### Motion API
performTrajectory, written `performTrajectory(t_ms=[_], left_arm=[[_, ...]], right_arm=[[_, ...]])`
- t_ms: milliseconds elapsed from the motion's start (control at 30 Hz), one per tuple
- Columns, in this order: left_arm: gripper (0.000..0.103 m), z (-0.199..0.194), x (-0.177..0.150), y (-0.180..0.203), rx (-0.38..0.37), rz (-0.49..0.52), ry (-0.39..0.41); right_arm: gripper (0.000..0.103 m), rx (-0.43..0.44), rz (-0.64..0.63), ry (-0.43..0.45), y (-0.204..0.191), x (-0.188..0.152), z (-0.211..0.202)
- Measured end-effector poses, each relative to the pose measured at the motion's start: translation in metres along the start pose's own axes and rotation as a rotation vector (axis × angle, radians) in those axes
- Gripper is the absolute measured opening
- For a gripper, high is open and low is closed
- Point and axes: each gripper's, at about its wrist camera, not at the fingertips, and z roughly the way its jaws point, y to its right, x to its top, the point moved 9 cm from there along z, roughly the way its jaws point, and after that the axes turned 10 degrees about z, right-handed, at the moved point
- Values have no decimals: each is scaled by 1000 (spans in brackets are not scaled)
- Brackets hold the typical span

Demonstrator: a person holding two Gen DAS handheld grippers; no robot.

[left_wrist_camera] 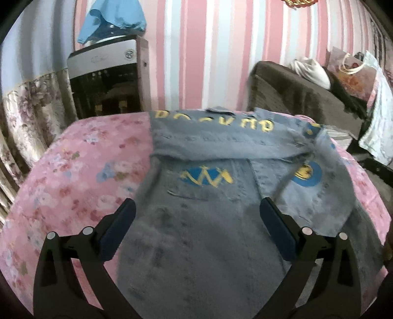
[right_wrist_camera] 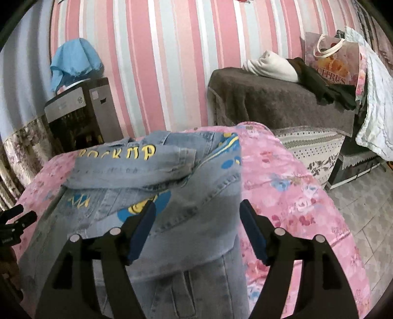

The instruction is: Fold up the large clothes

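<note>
A light blue denim jacket (left_wrist_camera: 208,220) with yellow lettering and blue-and-yellow patches lies on a pink floral bedspread (left_wrist_camera: 73,171). Its sleeves are folded across the upper part. My left gripper (left_wrist_camera: 196,211) is open and empty, hovering above the jacket's lower middle. In the right wrist view the jacket (right_wrist_camera: 196,220) lies left of centre on the bedspread (right_wrist_camera: 294,196). My right gripper (right_wrist_camera: 197,211) is open and empty above the jacket's right side. Part of the left gripper (right_wrist_camera: 14,225) shows at the left edge.
A silver and black appliance (left_wrist_camera: 108,81) with a blue cloth (left_wrist_camera: 113,19) on top stands behind the bed at the left. A brown-covered chest (right_wrist_camera: 270,103) with white cloth and a floral bag (right_wrist_camera: 336,66) stands at the right. Tiled floor (right_wrist_camera: 363,208) lies to the right.
</note>
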Motion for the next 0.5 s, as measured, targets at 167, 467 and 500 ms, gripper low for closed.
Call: performTrajectory(t_ms=[167,467,500], left_arm=[[100,-4,-4,19,-20,-15,-3],[100,5,-7,56,-39,-27,-34],[100,7,-9,61,-46,-28,-42]], right_arm=[[71,0,-4,6,4,0,-2],[73,-11,-13,36,21,8,-10],[73,-16,-14,37,26,8,-12]])
